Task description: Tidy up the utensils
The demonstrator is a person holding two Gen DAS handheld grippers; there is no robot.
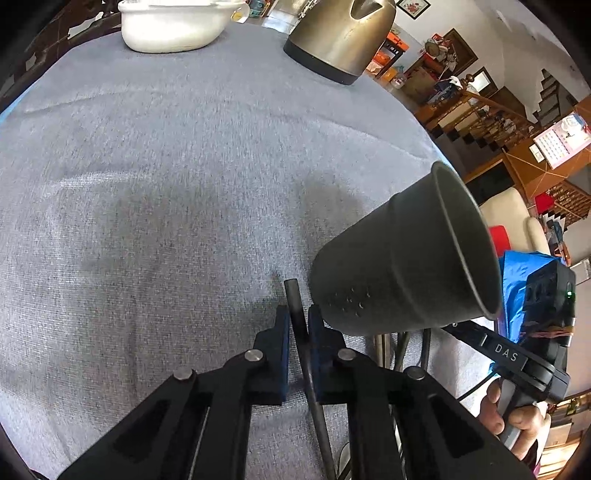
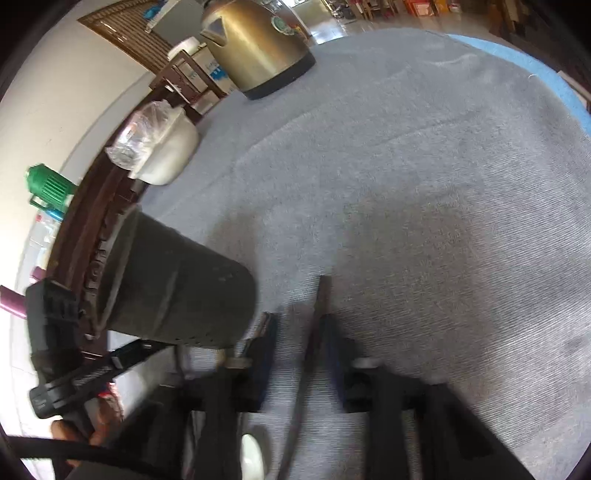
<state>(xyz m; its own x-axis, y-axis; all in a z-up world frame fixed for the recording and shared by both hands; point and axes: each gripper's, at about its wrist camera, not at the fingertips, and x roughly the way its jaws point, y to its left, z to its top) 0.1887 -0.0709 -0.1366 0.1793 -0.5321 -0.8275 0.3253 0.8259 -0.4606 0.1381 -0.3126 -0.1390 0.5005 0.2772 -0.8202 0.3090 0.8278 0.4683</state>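
**Both tongs low over the grey cloth (image 1: 147,184), with the dark cup (image 1: 399,266) between them**

Your left tongs (image 1: 299,328) are closed tight on a thin dark handle (image 1: 294,295), blue pads pressing both sides. Your right tongs (image 2: 297,332) stand partly open: another dark handle (image 2: 322,295) lies against one pad, cloth shows between it and the other, and the blur hides whether it is gripped. The cup stands just beside both tongs. A kettle (image 1: 343,33) and a white bowl (image 1: 173,26) sit at the far edge.

Bright daylight, fisheye warp, right-view blur
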